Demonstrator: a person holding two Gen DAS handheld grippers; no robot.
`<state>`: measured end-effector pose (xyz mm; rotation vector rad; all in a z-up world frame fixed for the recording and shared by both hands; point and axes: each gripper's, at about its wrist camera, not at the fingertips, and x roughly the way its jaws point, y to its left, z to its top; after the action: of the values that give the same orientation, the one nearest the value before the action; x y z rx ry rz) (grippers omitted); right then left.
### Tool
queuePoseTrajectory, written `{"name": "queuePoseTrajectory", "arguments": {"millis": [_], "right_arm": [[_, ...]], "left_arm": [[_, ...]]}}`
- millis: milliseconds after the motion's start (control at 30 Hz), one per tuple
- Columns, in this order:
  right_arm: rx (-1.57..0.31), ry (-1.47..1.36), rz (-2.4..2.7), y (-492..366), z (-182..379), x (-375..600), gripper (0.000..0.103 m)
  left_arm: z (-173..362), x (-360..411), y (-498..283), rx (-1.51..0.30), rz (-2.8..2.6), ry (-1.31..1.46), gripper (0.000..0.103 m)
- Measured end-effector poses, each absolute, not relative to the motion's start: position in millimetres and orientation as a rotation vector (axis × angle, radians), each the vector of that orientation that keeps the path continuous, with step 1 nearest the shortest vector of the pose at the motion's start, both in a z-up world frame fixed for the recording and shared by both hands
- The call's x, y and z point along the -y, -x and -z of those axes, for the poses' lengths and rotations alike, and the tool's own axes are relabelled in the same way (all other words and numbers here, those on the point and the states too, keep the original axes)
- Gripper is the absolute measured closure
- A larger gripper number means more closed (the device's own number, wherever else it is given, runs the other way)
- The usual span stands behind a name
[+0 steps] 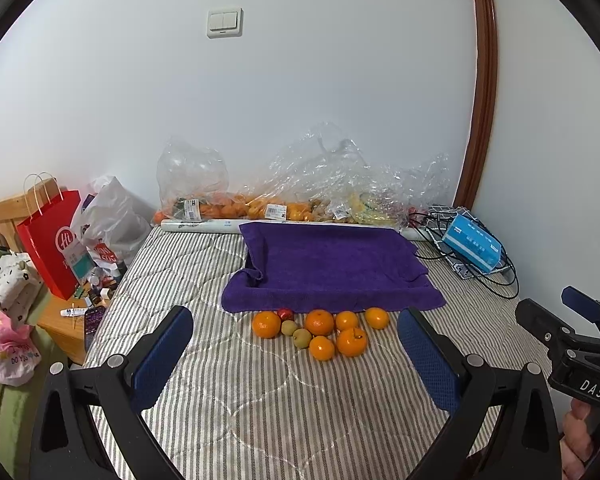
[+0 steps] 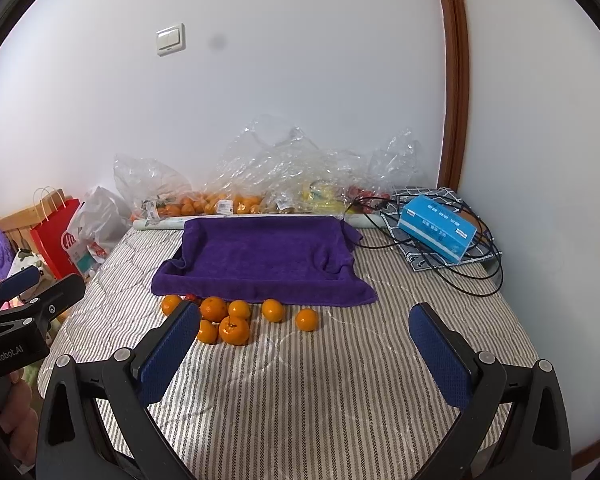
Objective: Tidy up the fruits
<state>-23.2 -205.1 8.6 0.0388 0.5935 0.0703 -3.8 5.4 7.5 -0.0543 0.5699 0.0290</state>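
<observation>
Both grippers' jaws spread, empty, above bare striped mattress (image 1: pixel 260 420) before oranges (image 1: pixel 319 322).

Both cameras looked forward from low over the striped bed (image 1: pixel 260 400) toward the far wall. They stood side by side, the left one further left, and shared the purple towel (image 1: pixel 332 268) and the oranges (image 2: pixel 224 320) before it.

A plain white wall (image 1: pixel 300 92) with a light switch (image 1: pixel 225 22) and brown door frame (image 1: pixel 482 80) backs the striped mattress (image 1: pixel 260 400).
</observation>
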Motion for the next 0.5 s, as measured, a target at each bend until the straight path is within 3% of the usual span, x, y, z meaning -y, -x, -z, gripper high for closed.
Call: {"name": "queuePoseTrajectory", "arguments": {"millis": [500], "right_arm": [[-0.604,-0.034,-0.079,12,-4,200,0.0]], "left_arm": [[-3,-10,-3,-0.582,-0.033,0.058,0.001]]}}
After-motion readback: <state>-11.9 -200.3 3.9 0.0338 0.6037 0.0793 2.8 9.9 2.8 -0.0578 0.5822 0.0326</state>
